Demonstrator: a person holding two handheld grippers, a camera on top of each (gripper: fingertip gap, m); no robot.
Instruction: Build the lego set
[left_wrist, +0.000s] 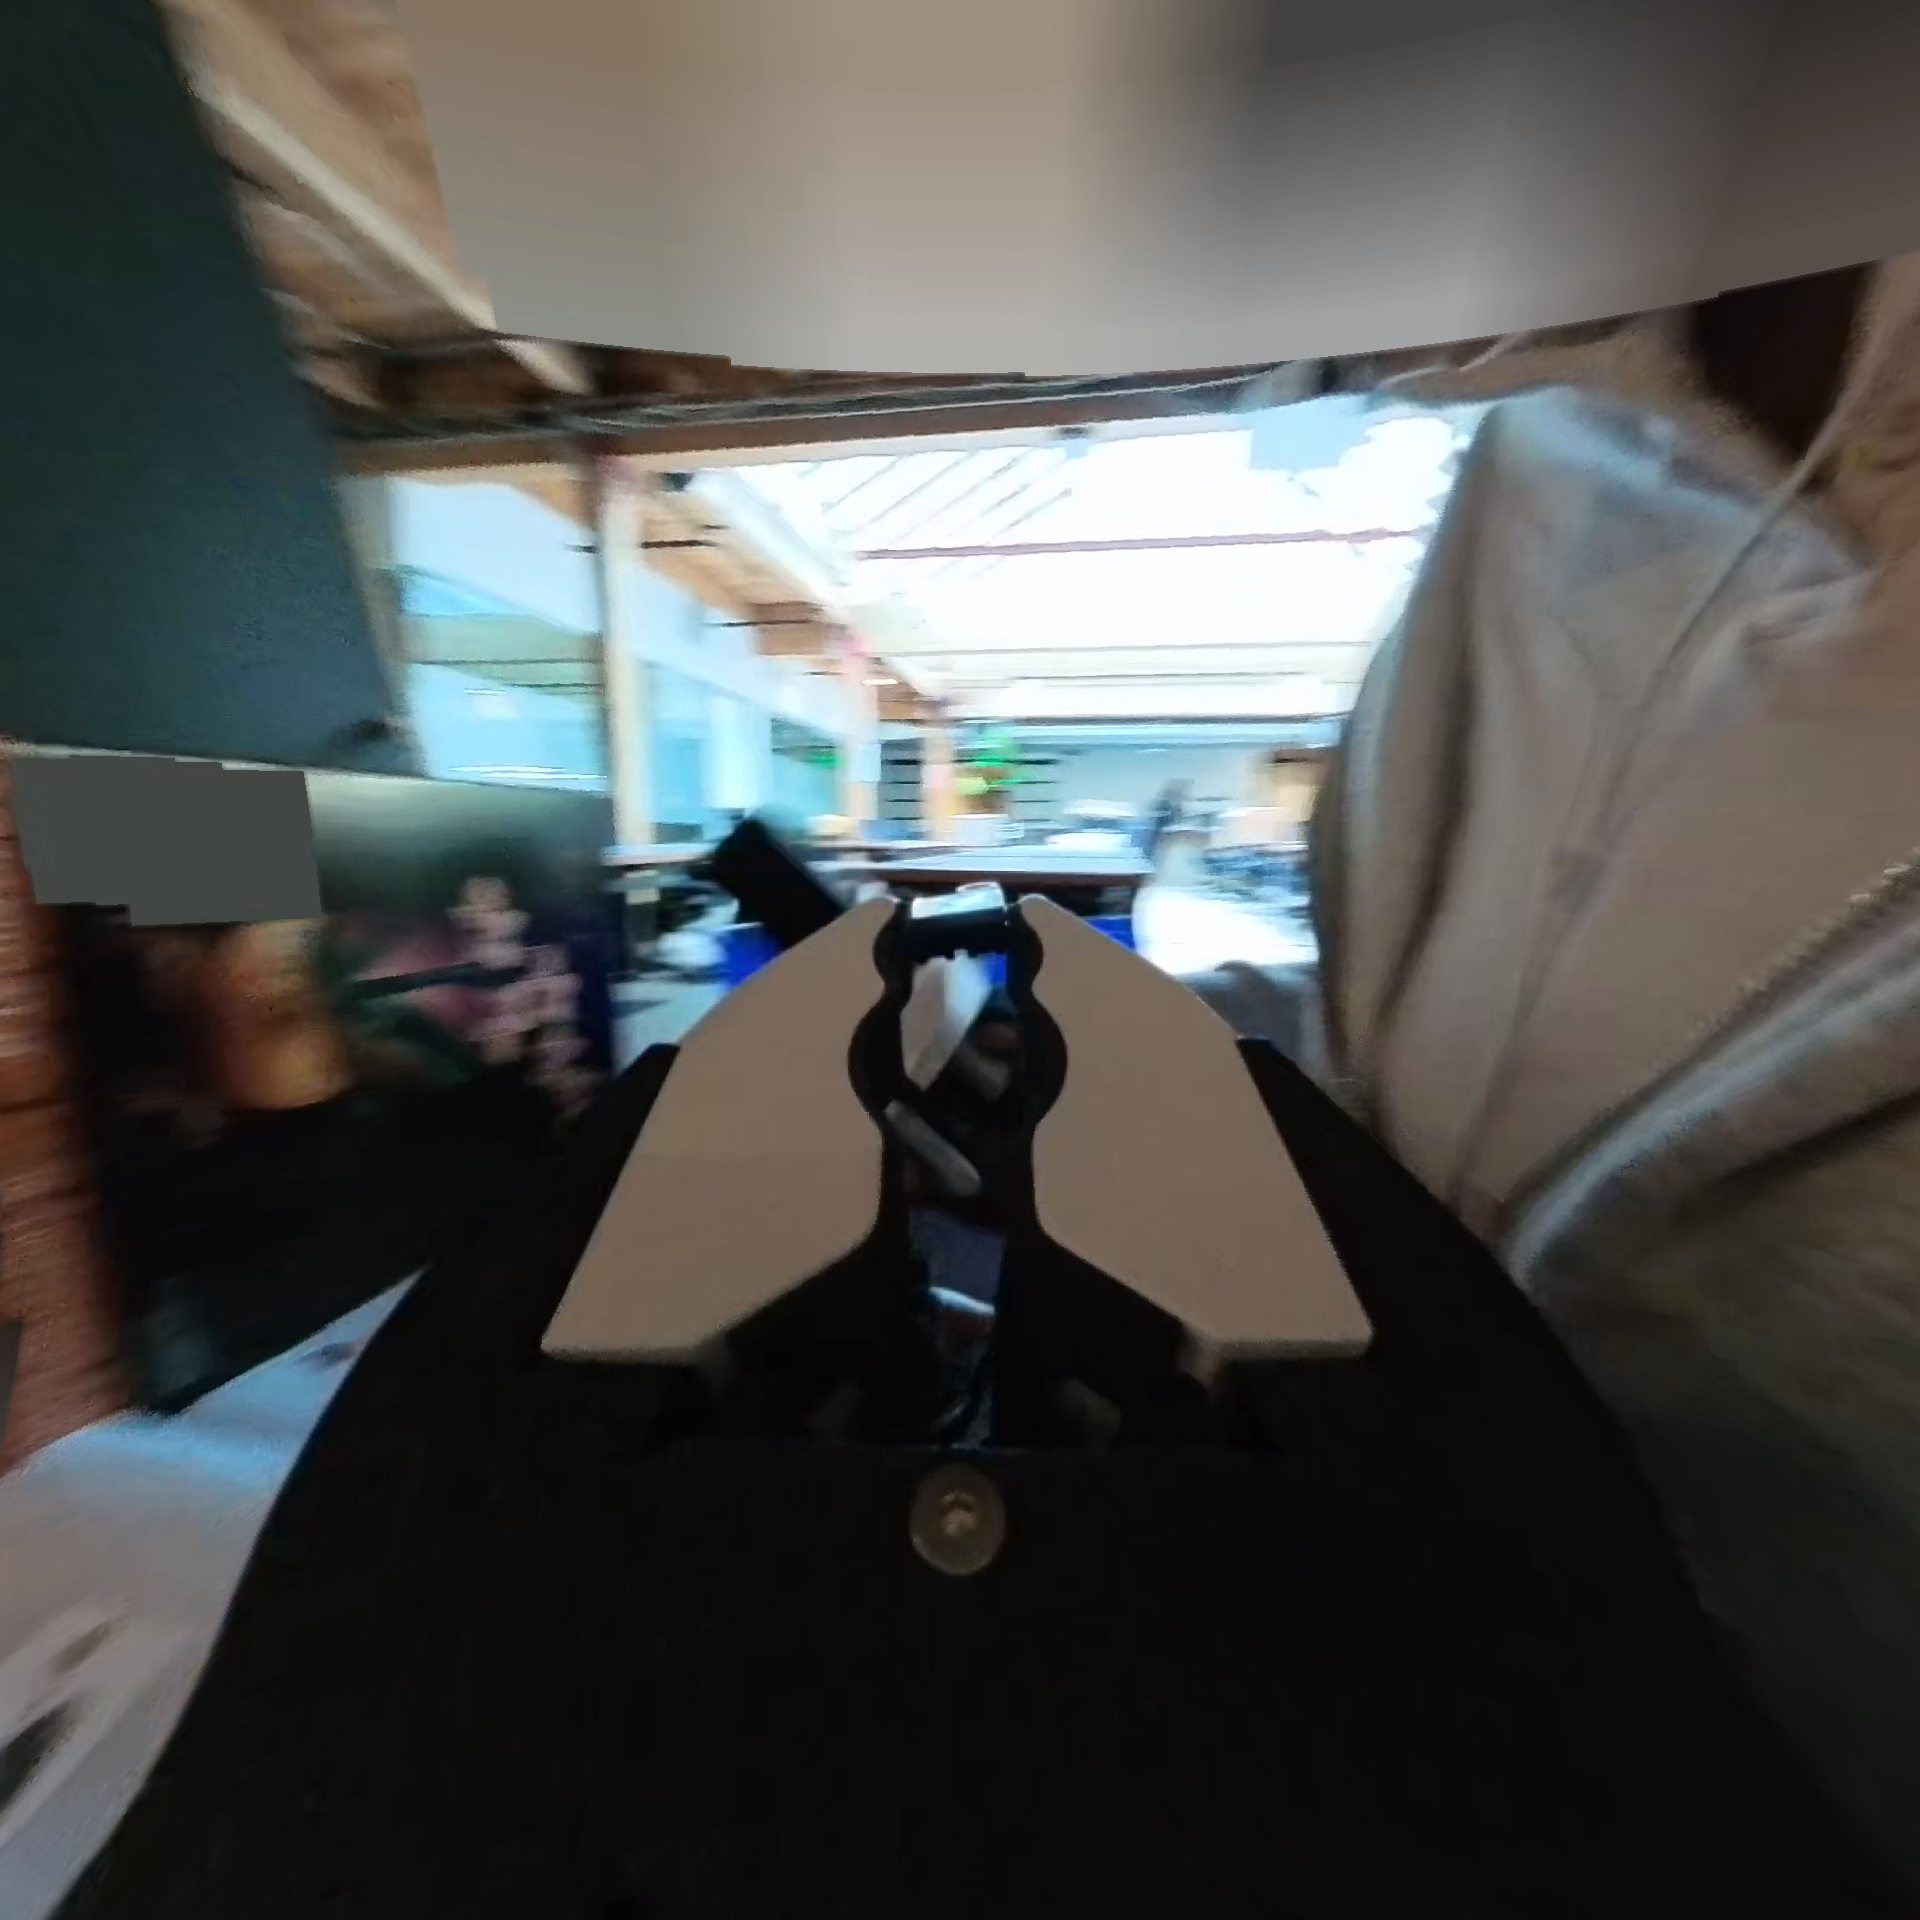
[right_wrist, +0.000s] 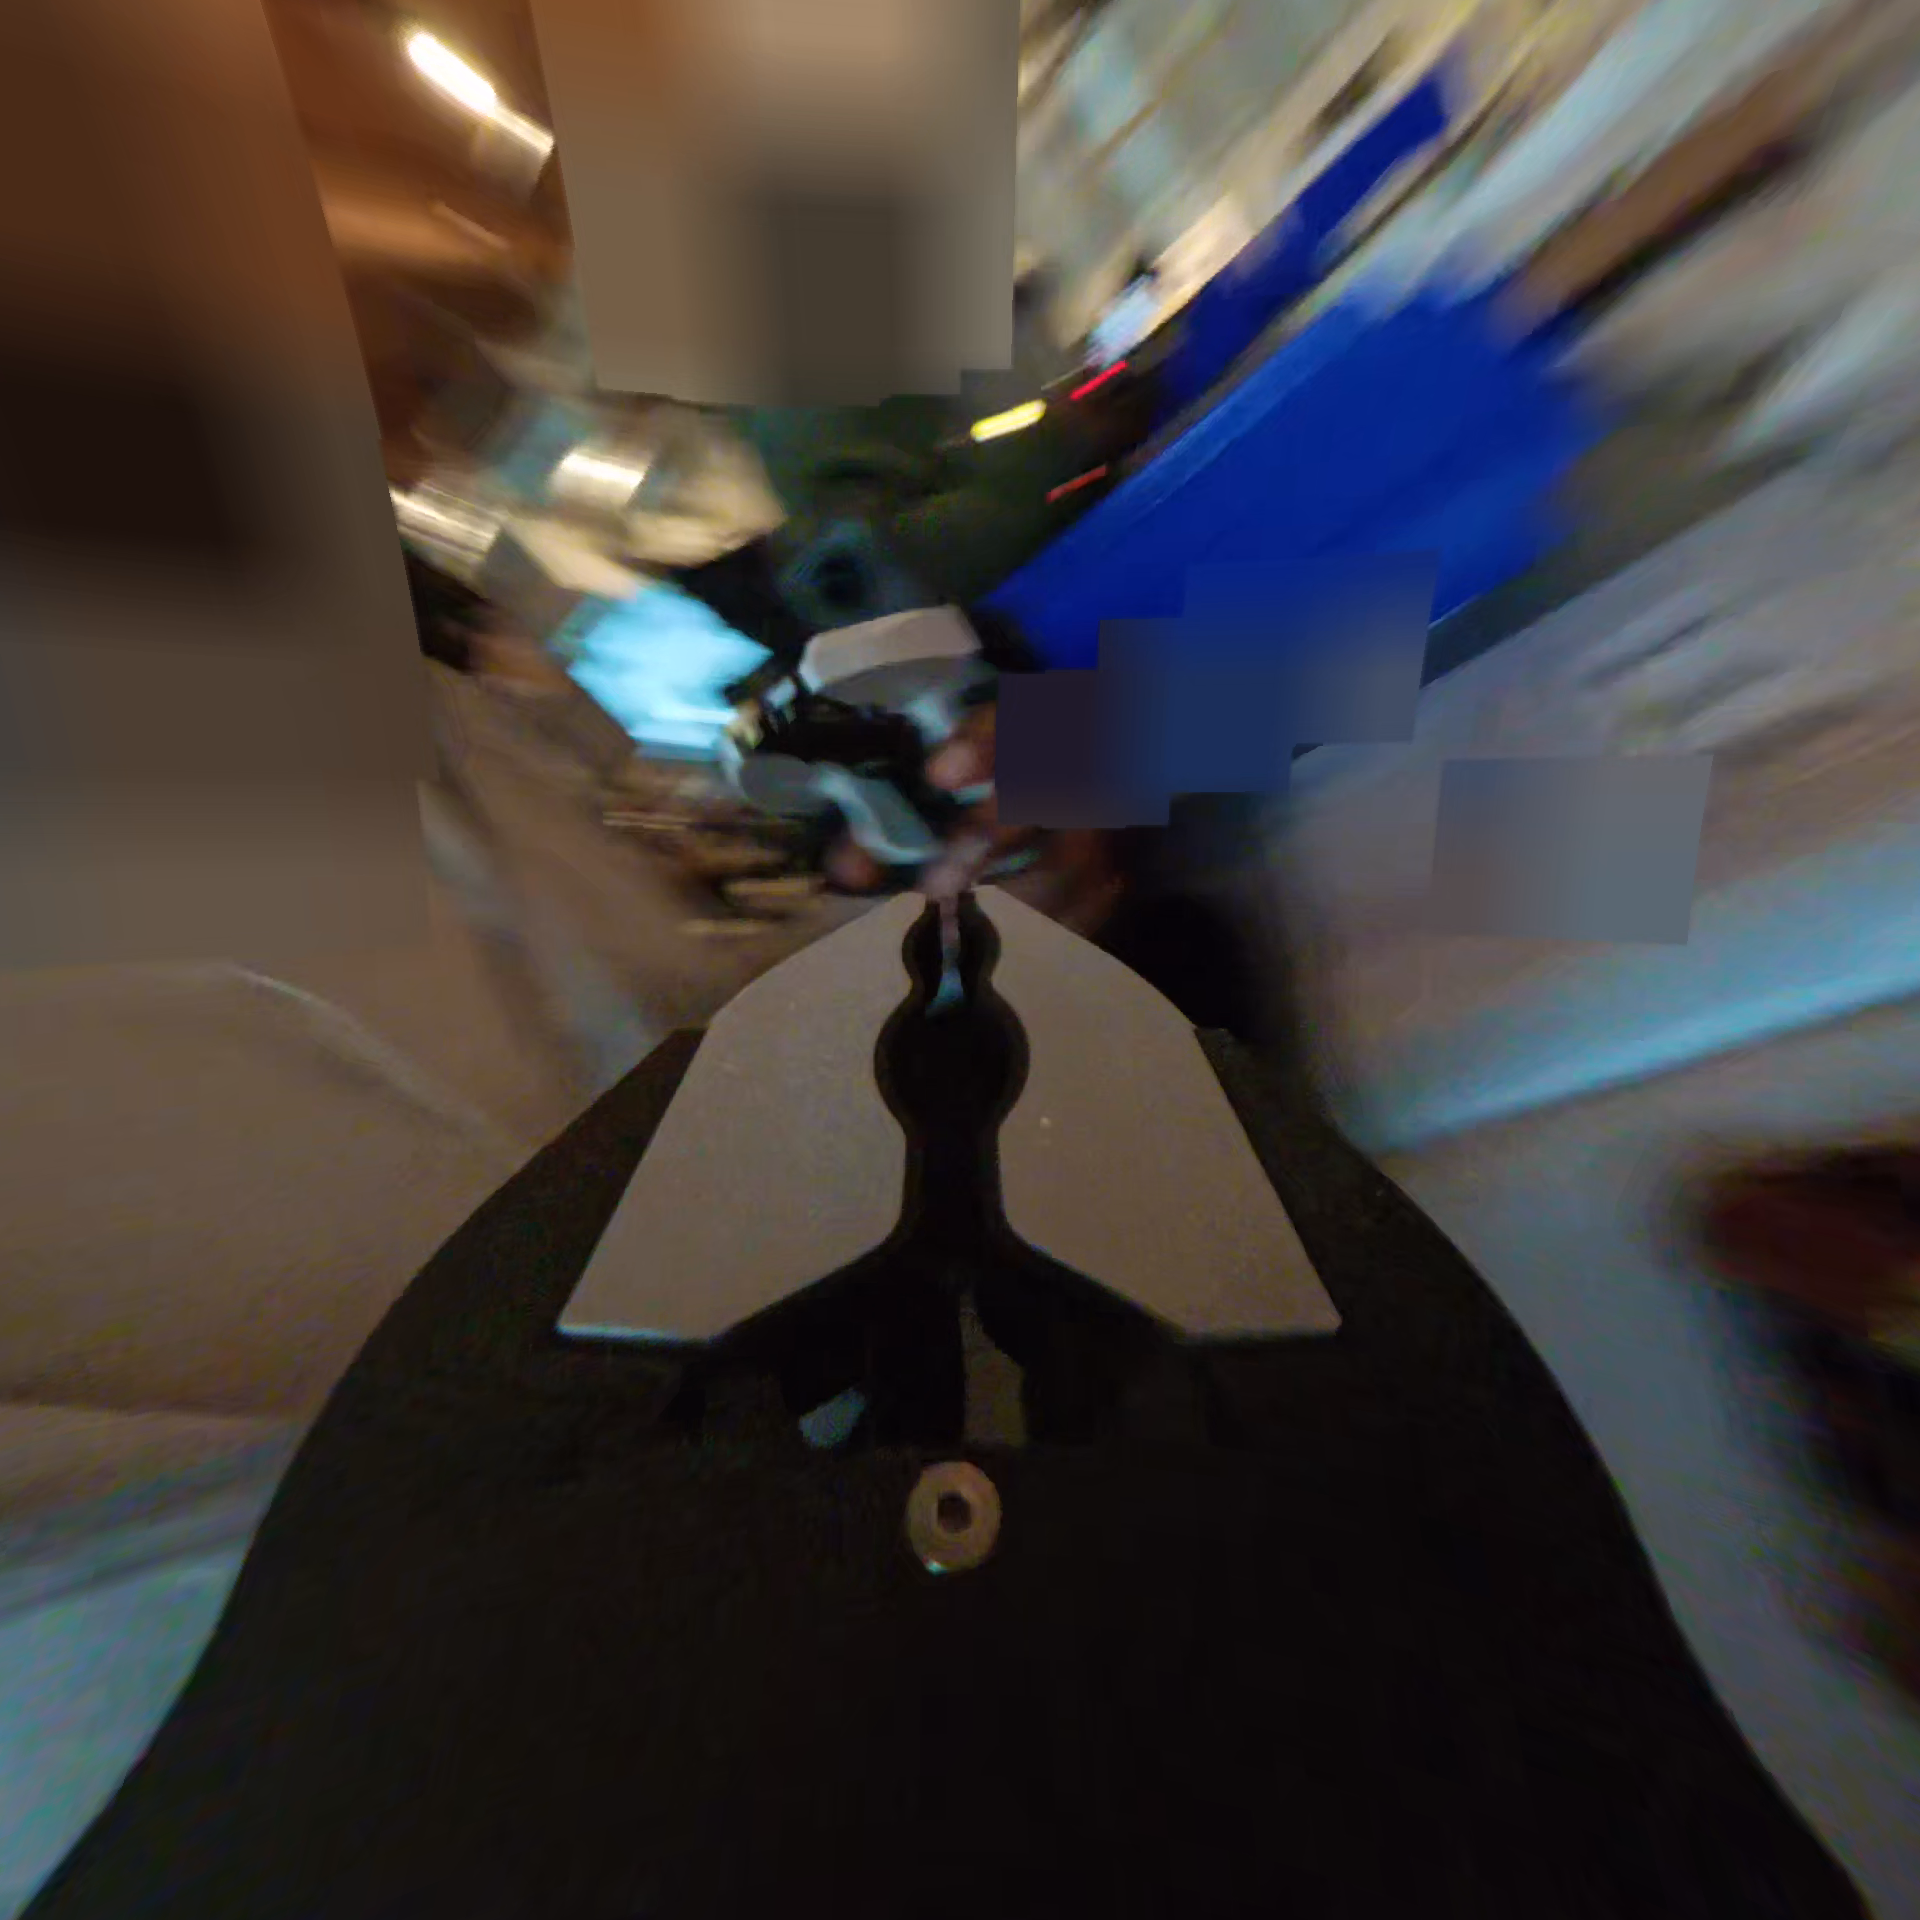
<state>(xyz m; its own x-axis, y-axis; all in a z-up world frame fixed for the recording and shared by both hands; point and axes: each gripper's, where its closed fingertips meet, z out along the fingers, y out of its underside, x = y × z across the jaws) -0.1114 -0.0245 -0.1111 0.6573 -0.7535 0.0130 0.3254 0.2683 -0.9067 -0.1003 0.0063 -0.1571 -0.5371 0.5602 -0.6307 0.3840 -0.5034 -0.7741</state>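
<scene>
Both views are smeared by motion. My left gripper (left_wrist: 956, 920) is shut on a small black object with a silvery top (left_wrist: 954, 912), pinched right at the fingertips. Pale, blurred pieces (left_wrist: 945, 1013) show through the gap below it; I cannot tell what they are. My right gripper (right_wrist: 948, 914) is shut on a thin pale strip (right_wrist: 948, 951) that runs up out of the fingertips toward the left gripper (right_wrist: 862, 727), which shows just ahead with grey fingers around a black thing. What the strip belongs to is too blurred to tell.
A person's pale grey garment (left_wrist: 1610, 831) fills the right of the left wrist view, close to the gripper. A dark panel with a picture (left_wrist: 447, 935) stands at left. Tables (left_wrist: 1018, 862) lie far back. A blue surface (right_wrist: 1299, 468) runs at upper right in the right wrist view. Left tips to right tips: about 6 centimetres.
</scene>
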